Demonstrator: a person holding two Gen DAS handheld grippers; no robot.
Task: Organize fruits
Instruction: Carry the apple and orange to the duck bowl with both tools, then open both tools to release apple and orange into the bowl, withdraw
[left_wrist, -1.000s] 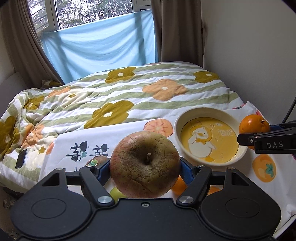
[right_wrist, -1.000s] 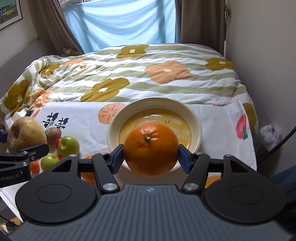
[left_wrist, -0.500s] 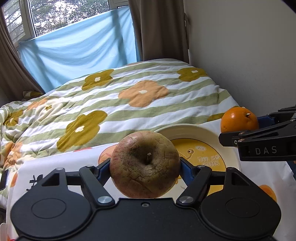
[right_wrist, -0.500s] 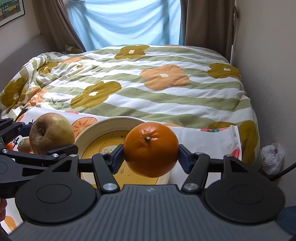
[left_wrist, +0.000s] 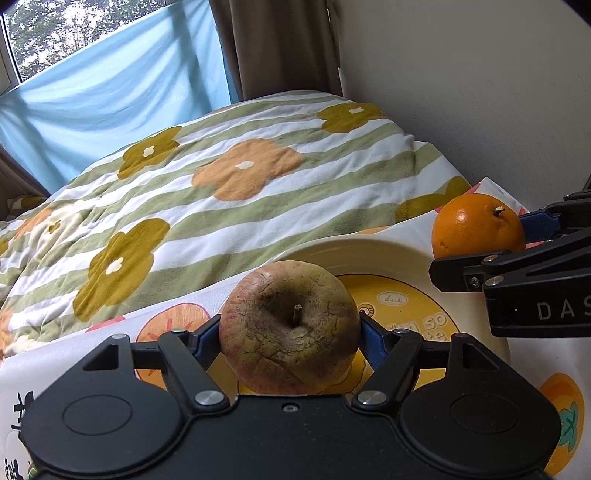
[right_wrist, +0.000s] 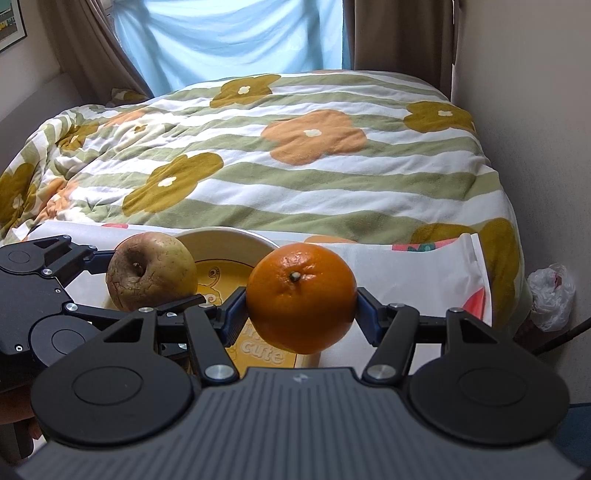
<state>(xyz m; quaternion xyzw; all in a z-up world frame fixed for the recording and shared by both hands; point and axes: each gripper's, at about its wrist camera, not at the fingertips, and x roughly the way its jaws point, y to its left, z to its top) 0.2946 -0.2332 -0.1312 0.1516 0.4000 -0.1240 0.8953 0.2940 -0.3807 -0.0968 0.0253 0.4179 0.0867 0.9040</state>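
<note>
The left claw (left_wrist: 290, 334) grips a wrinkled, russet-skinned apple (left_wrist: 290, 326) between its blue pads, stem end facing the camera, and holds it in the air over the near left part of a cream bowl (left_wrist: 388, 251) with a yellow duck print inside. The right claw (right_wrist: 301, 308) is clamped on an orange (right_wrist: 301, 297), also lifted, above the bowl's right rim. In the right wrist view the apple sits left of the orange, the two fruits near each other but apart. The bowl rests on a white cloth (left_wrist: 92, 354) printed with orange fruit, spread over the near edge of the bed (right_wrist: 295, 166), whose quilt has green stripes and large flowers. A white plastic bag (right_wrist: 552, 295) lies on the floor off the bed's right edge.
</note>
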